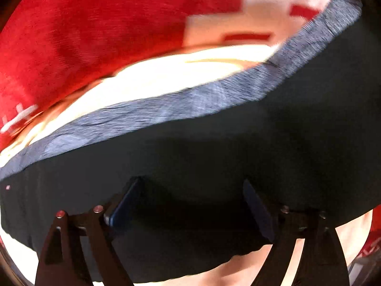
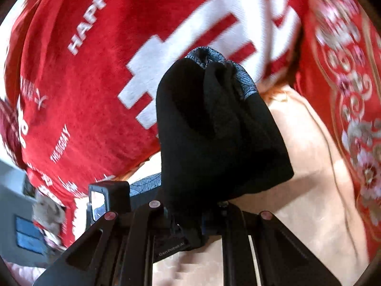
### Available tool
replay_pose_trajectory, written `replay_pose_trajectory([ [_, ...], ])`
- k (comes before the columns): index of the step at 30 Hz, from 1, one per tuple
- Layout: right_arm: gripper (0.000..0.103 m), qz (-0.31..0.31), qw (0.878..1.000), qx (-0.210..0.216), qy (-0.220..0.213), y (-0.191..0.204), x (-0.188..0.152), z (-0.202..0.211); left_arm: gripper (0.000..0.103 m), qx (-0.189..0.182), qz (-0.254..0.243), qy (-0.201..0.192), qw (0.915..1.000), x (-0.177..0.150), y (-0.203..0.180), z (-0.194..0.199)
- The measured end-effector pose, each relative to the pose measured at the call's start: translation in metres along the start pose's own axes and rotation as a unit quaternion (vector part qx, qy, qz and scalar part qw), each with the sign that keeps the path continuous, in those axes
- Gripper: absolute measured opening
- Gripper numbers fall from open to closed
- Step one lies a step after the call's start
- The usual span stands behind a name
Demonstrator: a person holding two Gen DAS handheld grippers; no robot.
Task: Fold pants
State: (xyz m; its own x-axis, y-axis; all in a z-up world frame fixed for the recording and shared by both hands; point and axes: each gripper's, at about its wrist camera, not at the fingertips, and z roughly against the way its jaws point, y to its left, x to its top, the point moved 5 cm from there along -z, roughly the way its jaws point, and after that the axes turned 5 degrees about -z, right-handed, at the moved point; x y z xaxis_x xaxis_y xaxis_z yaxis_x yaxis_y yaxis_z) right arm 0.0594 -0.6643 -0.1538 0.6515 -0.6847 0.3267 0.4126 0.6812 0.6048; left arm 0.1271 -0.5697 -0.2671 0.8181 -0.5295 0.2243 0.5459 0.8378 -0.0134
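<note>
Pants: black pants (image 1: pixel 214 166) with a grey patterned band (image 1: pixel 166 109) lie spread across the pale sheet (image 1: pixel 166 76) of a bed, beside a red blanket (image 1: pixel 83 35); one bunched end (image 2: pixel 214 131) hangs lifted.
Left tongs (image 1: pixel 190 205): apart, straddling flat cloth, pinching nothing.
Right tongs (image 2: pixel 188 228): clamped on the bunched end.
Risk: thin fabric may slip from the right grip; unpinned cloth under the left may drag and skew the fold.
Containers: none visible.
</note>
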Motion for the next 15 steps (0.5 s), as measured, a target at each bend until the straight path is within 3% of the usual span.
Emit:
replay_pose_trajectory([
  [5, 0.015, 0.068, 0.997, -0.048, -0.002, 0.045, -0.009, -0.001, 0.088, -0.007, 0.023, -0.033, 0.9992, -0.010, 0.057, 0.032],
  [8, 0.015, 0.108, 0.992, -0.070, -0.007, 0.075, -0.021, -0.008, 0.088, 0.009, 0.036, -0.041, 0.9985, -0.023, 0.106, 0.048],
  [12, 0.015, 0.165, 0.981, -0.104, 0.001, 0.128, -0.052, -0.033, 0.088, 0.032, 0.061, -0.033, 0.9971, -0.048, 0.183, 0.061],
  [15, 0.018, 0.202, 0.971, -0.128, 0.015, 0.159, -0.078, -0.061, 0.088, 0.053, 0.081, -0.026, 0.9949, -0.074, 0.214, 0.067],
])
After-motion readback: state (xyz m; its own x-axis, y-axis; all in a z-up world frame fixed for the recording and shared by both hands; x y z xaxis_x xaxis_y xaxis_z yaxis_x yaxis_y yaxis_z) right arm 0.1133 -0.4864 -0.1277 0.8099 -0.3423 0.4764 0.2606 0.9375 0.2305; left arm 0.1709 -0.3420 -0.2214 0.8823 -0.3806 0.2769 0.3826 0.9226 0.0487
